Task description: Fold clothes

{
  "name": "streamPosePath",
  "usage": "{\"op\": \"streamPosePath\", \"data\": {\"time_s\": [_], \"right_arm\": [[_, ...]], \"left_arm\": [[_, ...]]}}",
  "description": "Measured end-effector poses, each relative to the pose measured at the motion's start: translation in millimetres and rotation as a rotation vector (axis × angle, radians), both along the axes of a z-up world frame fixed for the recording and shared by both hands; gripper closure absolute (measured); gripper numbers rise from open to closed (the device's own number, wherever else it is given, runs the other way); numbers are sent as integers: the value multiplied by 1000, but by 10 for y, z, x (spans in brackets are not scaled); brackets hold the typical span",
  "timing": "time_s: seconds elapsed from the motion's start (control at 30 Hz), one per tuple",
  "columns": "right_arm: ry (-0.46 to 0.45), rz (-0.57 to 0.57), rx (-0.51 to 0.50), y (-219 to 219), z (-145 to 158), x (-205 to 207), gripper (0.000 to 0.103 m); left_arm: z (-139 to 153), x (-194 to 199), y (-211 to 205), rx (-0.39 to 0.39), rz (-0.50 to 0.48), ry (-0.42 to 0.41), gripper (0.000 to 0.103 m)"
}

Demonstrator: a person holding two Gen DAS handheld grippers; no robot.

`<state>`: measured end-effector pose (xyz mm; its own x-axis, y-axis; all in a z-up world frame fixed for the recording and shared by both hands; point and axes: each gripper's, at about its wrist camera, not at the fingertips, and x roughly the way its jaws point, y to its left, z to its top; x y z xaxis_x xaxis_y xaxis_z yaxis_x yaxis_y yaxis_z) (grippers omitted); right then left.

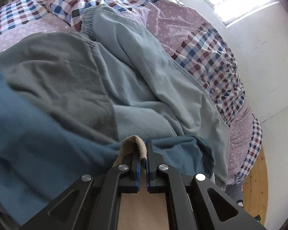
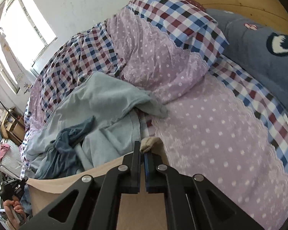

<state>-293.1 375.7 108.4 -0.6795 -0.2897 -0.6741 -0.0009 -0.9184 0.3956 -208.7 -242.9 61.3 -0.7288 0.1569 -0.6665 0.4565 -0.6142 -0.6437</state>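
We are over a bed (image 2: 211,126) dressed in lilac dotted and checked bedding, set against a white wall with a bright window (image 2: 26,30); a wooden floor (image 1: 257,182) shows past the bed's edge.

Our left gripper (image 1: 144,158) has its jaws pinched almost together on a folded lip of a beige fleecy garment (image 1: 133,140), whose cloth hangs down beneath the jaws. Our right gripper (image 2: 143,149) is clamped just as tight on another bunched corner of what looks like the same beige cloth, which stretches in a taut band toward the left of that view. Judging by this, we hold it by two corners so it spreads flat in the air, ready to lay down or fold.

Beyond the left gripper, on the bed, lie a dark teal garment (image 1: 28,126) and pale blue-grey trousers (image 1: 140,72) with an elastic waistband, crumpled and apparently waiting their turn. A blue pillow (image 2: 263,53) with a heart motif rests by the wooden headboard (image 2: 238,2). The person's hand (image 2: 14,209) shows low in the right view.
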Motion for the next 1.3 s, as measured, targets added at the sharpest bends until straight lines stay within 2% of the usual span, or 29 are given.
{"op": "streamPosePath", "data": {"time_s": [0.1, 0.2, 0.23, 0.27, 0.3, 0.33, 0.37, 0.4, 0.43, 0.47, 0.57, 0.73, 0.9, 0.97, 1.03, 1.13, 1.2, 1.3], "right_arm": [[-26, 1, 25, -53, -111, -152, 102], [-97, -3, 31, -82, -358, -324, 100], [-117, -13, 37, -69, -418, -345, 95], [-137, -26, 46, -50, -475, -359, 82], [-135, -39, 45, -13, -484, -332, 74], [-126, -52, 42, 29, -479, -294, 58], [-113, -66, 27, 104, -456, -230, 51], [-112, -80, 6, 180, -435, -164, 50], [-114, -94, -16, 254, -416, -99, 46], [-124, -99, -41, 329, -395, -18, 45], [-106, -108, -92, 497, -269, 345, 44], [-38, -127, -197, 666, -78, 1243, 36], [2, -94, -306, 489, -95, 2097, 36], [6, -76, -331, 323, -156, 2379, 35], [-1, -36, -337, 111, -191, 2570, 34], [-3, 104, -284, -397, -187, 2759, 34], [31, 209, -210, -786, -179, 2880, 34], [82, 344, -73, -1267, -235, 3073, 35]], "left_arm": [[-79, -106, -7, -16, 3, -8, 101], [-218, -211, -28, -19, 2, -38, 100], [-251, -225, -39, -12, -2, -43, 100], [-262, -224, -51, -1, -9, -40, 99], [-272, -223, -64, 9, -16, -37, 99], [-254, -202, -79, 12, -22, -23, 93], [-196, -150, -101, 9, -25, 6, 72], [-123, -62, -137, 13, -18, 48, 55], [-44, 54, -181, 27, -4, 101, 23], [33, 166, -223, 43, 5, 148, 14], [240, 587, -302, 85, -20, 224, 14], [383, 1463, -146, 55, -85, 240, 14], [138, 2422, 300, 61, -134, 149, 14], [-75, 2700, 425, 111, -125, 113, 14], [-307, 2905, 538, 198, -119, 85, 14], [-541, 3053, 622, 280, -91, 92, 14], [-661, 3120, 649, 317, -70, 103, 16], [-705, 3147, 594, 322, -42, 126, 27]]}}
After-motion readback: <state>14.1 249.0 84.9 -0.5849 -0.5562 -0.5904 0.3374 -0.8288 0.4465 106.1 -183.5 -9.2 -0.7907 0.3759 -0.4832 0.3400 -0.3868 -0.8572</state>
